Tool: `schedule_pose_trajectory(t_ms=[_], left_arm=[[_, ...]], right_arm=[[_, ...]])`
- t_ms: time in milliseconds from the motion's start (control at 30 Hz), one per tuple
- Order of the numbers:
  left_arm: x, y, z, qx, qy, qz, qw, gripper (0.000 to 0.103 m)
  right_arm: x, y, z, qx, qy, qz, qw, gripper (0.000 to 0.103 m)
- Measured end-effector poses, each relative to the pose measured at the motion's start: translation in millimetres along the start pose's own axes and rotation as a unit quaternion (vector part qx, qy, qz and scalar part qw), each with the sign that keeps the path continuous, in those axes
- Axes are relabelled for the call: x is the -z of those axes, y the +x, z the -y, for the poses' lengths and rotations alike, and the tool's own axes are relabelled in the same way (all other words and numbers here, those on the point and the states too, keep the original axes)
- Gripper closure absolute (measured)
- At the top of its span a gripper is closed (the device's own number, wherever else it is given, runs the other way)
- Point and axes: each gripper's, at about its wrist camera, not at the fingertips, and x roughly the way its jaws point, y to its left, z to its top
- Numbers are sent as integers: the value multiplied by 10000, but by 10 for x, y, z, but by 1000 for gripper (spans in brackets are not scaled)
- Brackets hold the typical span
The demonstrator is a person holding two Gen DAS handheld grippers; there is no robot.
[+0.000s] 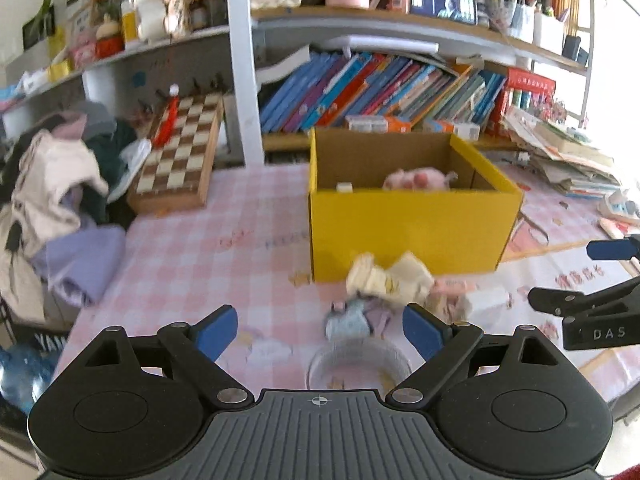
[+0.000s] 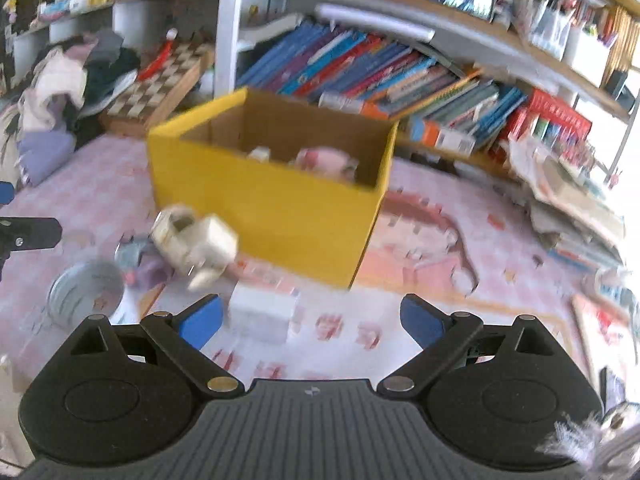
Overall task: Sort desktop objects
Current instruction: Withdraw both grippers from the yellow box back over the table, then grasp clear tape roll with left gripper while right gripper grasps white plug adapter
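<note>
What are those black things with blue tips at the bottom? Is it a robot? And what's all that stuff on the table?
Not a robot. A person holds two grabbing tools, one in each hand, and each tool has a camera looking out along its two fingers. One picture comes from the left gripper, the other from the right gripper. The blue tips are the soft pads. Both are open and hold nothing.

On the pink checked table stands a yellow box with a pink toy inside. In front of it lie a cream toy, a clear bowl and a small white box. The pictures are blurry, so the smaller bits are hard to name.
</note>
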Motion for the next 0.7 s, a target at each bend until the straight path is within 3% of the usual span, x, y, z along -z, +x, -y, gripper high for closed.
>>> schedule_pose_trajectory(t_ms=[333, 700], left_arm=[[285, 36, 134, 98, 209, -372, 9990, 11], [447, 106, 239, 97, 351, -586, 9976, 11]], right_arm=[[259, 36, -303, -361, 18, -568, 9977, 6], [309, 12, -381, -344, -90, -417, 9985, 8]])
